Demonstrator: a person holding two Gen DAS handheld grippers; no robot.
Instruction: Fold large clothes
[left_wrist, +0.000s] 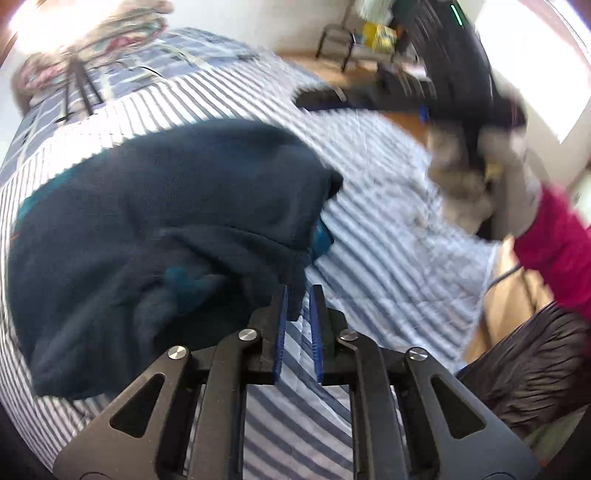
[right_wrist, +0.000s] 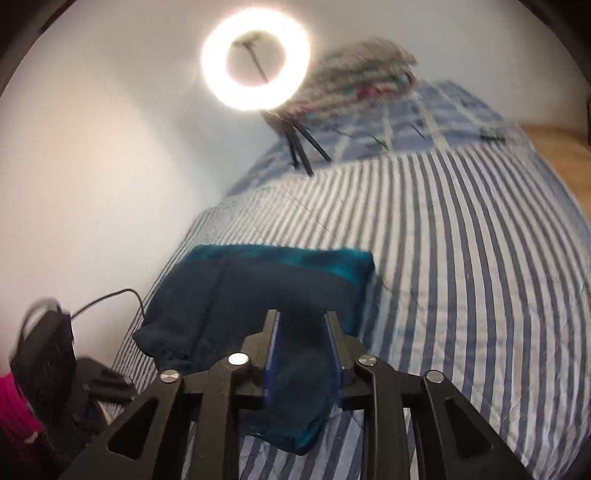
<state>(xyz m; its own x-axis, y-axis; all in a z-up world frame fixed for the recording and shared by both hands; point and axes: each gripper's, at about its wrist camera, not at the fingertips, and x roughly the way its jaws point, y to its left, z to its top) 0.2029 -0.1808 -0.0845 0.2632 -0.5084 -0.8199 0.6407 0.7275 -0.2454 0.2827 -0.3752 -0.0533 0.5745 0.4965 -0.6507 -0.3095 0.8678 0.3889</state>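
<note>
A dark navy fleece garment (left_wrist: 147, 221) with teal trim lies bunched on the blue-and-white striped bed cover (left_wrist: 388, 221). In the left wrist view my left gripper (left_wrist: 298, 291) stands at the garment's near right corner. Its jaws are almost together and a tip of the fabric hangs pinched between the blue pads. In the right wrist view the garment (right_wrist: 258, 295) lies flat ahead, with a teal band along its far edge. My right gripper (right_wrist: 302, 317) is shut on a near fold, which fills the gap and droops below the jaws.
A lit ring light (right_wrist: 210, 59) on a tripod stands on the bed beside a folded patterned blanket (right_wrist: 362, 66). A gloved hand (left_wrist: 461, 177) with a pink sleeve (left_wrist: 557, 240) shows blurred at the right. A chair (left_wrist: 334, 37) stands on wood floor beyond the bed.
</note>
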